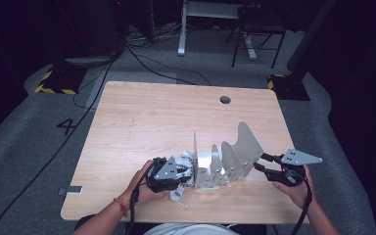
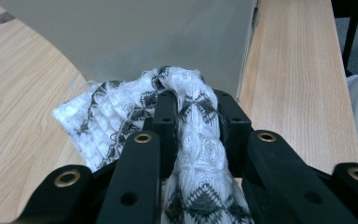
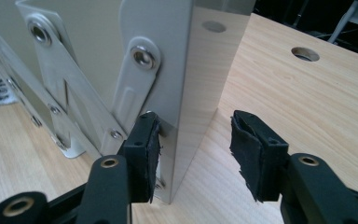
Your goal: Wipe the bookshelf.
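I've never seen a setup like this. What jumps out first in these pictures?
A folding metal rack of silvery upright plates stands near the front edge of the wooden table. The left gripper is shut on a white and grey knitted cloth bunched against the rack's end plate. The right gripper is open, its jaws straddling the edge of a plate at the rack's other end.

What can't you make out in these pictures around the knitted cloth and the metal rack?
- White and grey knitted cloth: in the left gripper view its near end is cut off by the bottom edge, between the left tool's jaws.
- Grey folding metal rack: in the high view its plates hide the tabletop between them.
- Right tool: in the right gripper view the rack's end plate hides whatever is behind it.
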`<action>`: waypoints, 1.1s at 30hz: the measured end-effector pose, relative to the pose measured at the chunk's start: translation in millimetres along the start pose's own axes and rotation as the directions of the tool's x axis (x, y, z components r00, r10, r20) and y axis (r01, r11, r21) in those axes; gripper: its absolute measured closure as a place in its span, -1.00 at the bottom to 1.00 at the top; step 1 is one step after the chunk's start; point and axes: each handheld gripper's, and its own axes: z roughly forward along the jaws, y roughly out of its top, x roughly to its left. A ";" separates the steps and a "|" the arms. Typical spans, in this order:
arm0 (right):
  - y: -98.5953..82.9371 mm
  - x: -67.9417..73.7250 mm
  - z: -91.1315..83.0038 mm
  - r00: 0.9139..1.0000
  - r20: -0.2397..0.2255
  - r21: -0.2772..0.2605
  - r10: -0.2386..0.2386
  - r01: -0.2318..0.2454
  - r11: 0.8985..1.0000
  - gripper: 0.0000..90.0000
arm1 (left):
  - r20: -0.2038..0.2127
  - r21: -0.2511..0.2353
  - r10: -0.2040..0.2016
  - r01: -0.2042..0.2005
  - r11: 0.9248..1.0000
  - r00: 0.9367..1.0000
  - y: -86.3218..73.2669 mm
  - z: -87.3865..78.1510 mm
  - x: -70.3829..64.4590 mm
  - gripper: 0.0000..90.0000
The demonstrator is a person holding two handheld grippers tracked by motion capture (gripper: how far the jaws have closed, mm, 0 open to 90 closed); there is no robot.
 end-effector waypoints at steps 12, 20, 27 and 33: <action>17.2 -26.9 30.9 1.000 0.015 0.013 0.023 -0.023 1.000 0.21 | 0.030 0.028 0.020 -0.021 0.999 0.999 10.0 12.0 -4.4 0.65; 33.1 -46.2 54.3 0.998 0.063 0.032 0.031 -0.033 0.999 0.25 | 0.048 0.019 0.024 -0.025 0.999 0.999 20.8 27.6 -6.3 0.66; 46.4 -58.0 71.9 0.995 0.083 0.013 0.052 -0.054 0.998 0.25 | 0.049 0.028 0.050 -0.052 0.998 0.998 30.4 39.9 -8.7 0.65; 44.4 -52.4 53.4 0.996 0.064 -0.008 0.058 -0.058 0.998 0.20 | 0.024 0.034 0.051 -0.052 0.998 0.998 24.8 23.5 -7.2 0.65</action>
